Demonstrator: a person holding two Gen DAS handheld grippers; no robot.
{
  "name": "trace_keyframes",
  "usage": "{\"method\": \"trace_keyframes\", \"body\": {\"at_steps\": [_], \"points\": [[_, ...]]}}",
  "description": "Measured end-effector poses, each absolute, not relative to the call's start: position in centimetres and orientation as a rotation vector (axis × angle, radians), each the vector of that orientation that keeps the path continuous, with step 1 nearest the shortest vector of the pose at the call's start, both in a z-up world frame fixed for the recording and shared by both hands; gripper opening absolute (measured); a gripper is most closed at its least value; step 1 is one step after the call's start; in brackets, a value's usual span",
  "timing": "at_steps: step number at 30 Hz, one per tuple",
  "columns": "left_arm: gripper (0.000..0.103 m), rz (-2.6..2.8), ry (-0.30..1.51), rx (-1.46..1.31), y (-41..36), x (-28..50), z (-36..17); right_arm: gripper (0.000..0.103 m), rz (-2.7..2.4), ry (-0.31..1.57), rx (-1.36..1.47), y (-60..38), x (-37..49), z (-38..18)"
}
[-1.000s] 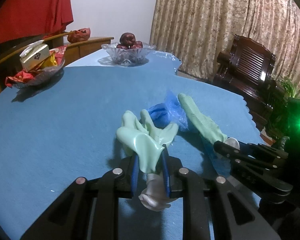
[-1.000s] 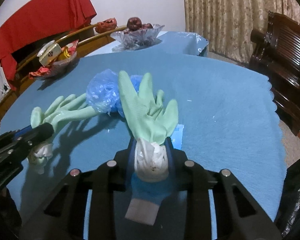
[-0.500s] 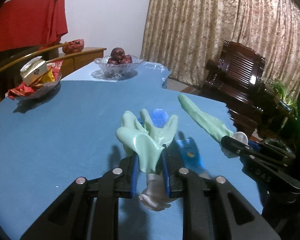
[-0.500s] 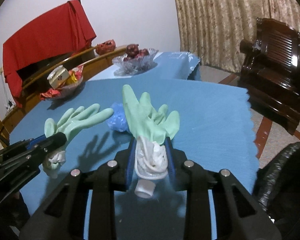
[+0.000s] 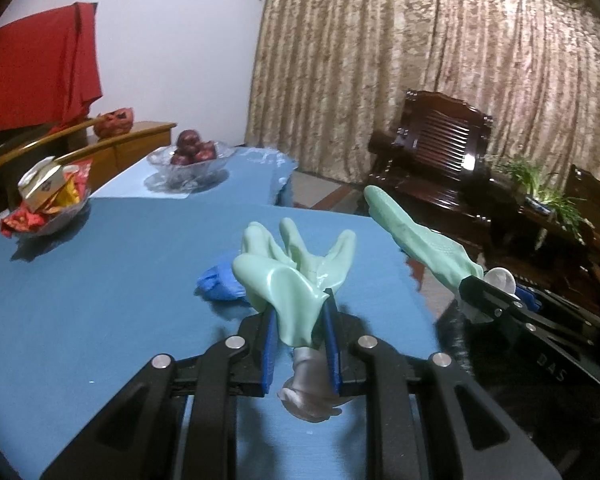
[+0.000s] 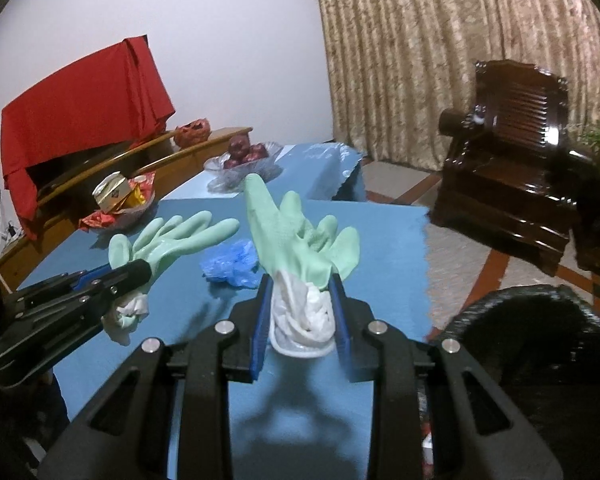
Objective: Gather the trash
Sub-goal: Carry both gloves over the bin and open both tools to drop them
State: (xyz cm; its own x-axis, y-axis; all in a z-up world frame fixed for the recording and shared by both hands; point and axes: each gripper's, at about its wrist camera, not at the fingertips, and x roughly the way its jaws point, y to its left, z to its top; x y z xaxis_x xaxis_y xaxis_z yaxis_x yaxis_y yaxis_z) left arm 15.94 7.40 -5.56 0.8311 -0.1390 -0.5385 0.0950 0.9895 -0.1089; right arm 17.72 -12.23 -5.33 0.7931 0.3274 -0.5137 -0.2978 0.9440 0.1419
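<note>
Each claw is squeezing a green glove — the left claw (image 5: 300, 344) one glove (image 5: 296, 276), the right claw (image 6: 300, 320) another (image 6: 296, 240) — above the worktop (image 5: 100, 280), while the blue wad (image 6: 232, 264) is waiting and the black bin (image 6: 540, 344) is sitting nearby.

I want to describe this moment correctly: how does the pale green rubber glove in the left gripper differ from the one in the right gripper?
The left gripper's pale green rubber glove looks smooth and glossy; the right gripper's pale green glove looks matte and textured. The left glove's fingers spread out forward; the right glove stands nearly upright. The right glove shows a bunched white cuff; the left shows less. Both are clamped near the cuff, above the blue tablecloth.
</note>
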Motion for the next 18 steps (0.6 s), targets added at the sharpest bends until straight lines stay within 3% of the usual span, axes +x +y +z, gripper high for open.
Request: {"method": "trace_keyframes", "body": {"at_steps": [18], "points": [[0.021,-0.392,0.576,-0.033,-6.1,14.6,-4.3,0.027,0.121,0.523,0.061,-24.2,10.3,-3.8]]}}
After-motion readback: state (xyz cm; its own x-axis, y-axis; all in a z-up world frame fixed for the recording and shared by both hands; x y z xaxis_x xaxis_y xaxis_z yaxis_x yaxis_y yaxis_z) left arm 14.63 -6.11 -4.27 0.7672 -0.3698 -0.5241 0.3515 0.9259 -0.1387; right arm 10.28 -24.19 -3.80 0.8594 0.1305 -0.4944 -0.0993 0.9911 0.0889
